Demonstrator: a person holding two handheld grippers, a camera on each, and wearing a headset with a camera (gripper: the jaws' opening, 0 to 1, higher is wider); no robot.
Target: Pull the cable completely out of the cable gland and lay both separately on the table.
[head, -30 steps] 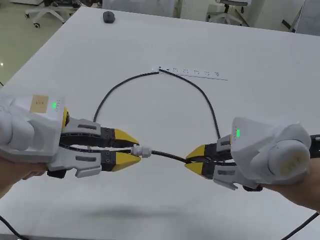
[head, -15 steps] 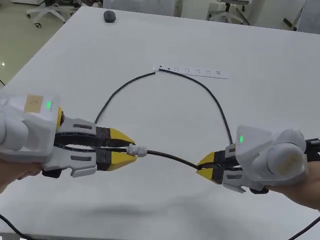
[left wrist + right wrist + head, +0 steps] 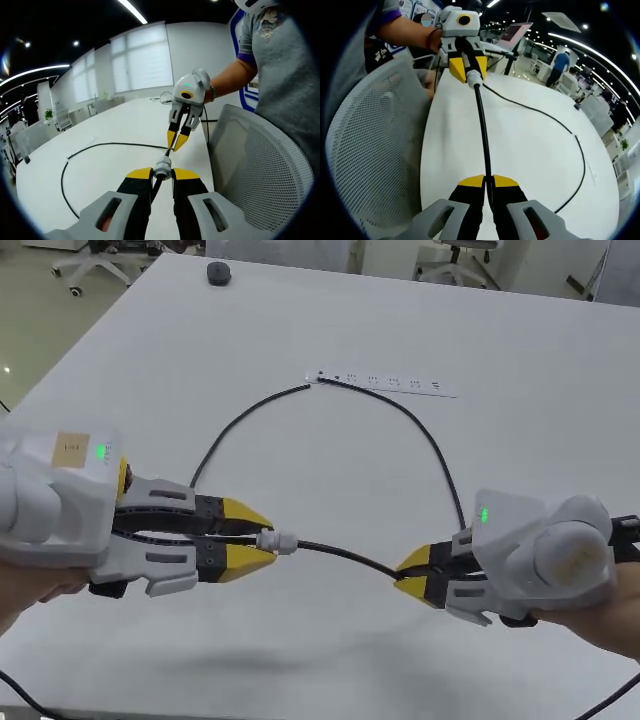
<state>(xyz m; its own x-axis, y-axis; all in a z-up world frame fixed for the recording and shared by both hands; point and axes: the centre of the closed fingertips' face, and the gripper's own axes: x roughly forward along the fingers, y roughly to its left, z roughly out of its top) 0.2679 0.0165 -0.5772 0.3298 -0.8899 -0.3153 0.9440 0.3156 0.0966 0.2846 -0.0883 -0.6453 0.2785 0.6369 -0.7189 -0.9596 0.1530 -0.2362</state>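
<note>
Both yellow jaws of the left gripper (image 3: pixel 262 540) are clamped on the small white gland (image 3: pixel 277 539). The right gripper (image 3: pixel 405 575) has its jaws pressed together on the black cable (image 3: pixel 345 556), a little way from the gland. The cable goes into the gland, and the bit between the two grippers runs almost straight. Both grippers are held up over a big white tabletop (image 3: pixel 300 330), and a soft shadow lies under them.

Past the right gripper, the cable bends in a wide bow across the tabletop. It goes up to the end of a long white power strip (image 3: pixel 385 384) and then comes back down toward the left gripper. A dark mouse (image 3: pixel 218 273) sits near the far edge.

Office chairs (image 3: pixel 95 262) stand on a pale floor (image 3: pixel 40 330) past the tabletop. In the left gripper view, a grey mesh chair (image 3: pixel 260 170) is close beside the tabletop. A person (image 3: pixel 280 65) in a grey top holds the right gripper there. Big windows (image 3: pixel 140 60) fill the far wall, and long lights (image 3: pixel 132 10) glow on the dark ceiling. In the right gripper view, more desks and people are far off in the room.
</note>
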